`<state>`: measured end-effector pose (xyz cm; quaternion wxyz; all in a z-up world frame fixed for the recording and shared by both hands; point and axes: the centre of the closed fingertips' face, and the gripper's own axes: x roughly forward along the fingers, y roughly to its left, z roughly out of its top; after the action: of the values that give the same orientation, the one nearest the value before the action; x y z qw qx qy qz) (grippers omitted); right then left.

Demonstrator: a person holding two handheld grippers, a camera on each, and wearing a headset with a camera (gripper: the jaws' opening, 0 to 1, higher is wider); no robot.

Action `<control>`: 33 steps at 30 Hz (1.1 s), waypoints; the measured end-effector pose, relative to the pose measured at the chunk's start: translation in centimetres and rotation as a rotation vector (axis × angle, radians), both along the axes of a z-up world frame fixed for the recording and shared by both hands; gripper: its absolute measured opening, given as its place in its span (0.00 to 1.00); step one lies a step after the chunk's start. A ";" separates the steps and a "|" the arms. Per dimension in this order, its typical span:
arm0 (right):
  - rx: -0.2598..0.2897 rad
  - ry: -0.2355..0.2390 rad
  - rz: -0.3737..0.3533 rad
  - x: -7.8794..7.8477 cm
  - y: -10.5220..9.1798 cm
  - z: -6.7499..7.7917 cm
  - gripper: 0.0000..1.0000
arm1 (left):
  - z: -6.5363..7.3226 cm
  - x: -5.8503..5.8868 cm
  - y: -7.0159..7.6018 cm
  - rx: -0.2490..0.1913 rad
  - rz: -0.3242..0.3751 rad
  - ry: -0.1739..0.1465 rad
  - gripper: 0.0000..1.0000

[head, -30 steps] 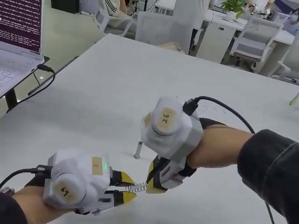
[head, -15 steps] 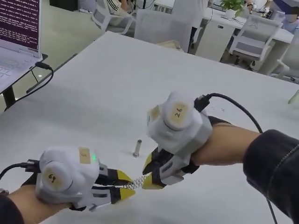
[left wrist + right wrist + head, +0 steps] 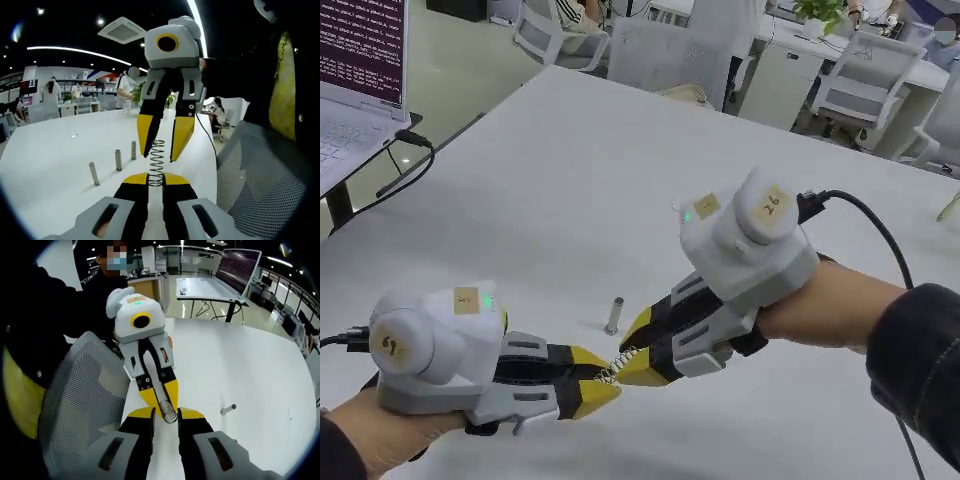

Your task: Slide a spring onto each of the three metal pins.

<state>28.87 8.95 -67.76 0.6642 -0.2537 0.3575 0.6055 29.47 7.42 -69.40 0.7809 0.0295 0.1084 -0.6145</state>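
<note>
White worktop (image 3: 570, 180), head view: left gripper (image 3: 592, 385) and right gripper (image 3: 635, 357) meet tip to tip, with a spring (image 3: 613, 368) bridging them above the surface. One pin (image 3: 614, 315) stands upright just beyond.

Left gripper view: left fingers (image 3: 135, 182) clench the spring's near end. The bare pin stands near two sprung pins (image 3: 118, 160).

Right gripper view: right fingers (image 3: 142, 422) straddle the spring's other end; whether they press it cannot be told.

Broad white worktop (image 3: 570, 180). Open-plan office beyond: pale grey swivel chairs (image 3: 865, 62), open silver laptop (image 3: 355, 70) at left, potted green plant (image 3: 817, 14). Long ceiling strip lights (image 3: 75, 50) overhead.
</note>
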 end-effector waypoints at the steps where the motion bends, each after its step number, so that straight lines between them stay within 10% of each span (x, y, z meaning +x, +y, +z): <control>1: 0.009 0.005 -0.005 0.1 0.1 0.1 0.15 | 0.2 0.0 0.0 -0.006 0.001 0.000 0.02; 33: -0.115 0.062 0.037 -1.0 -0.3 -1.2 0.09 | 0.4 -0.8 -1.0 0.026 -0.037 -0.039 0.02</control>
<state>27.89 8.61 -68.92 0.6258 -0.2791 0.4073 0.6038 28.72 6.38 -68.96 0.7709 0.0539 0.1004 -0.6267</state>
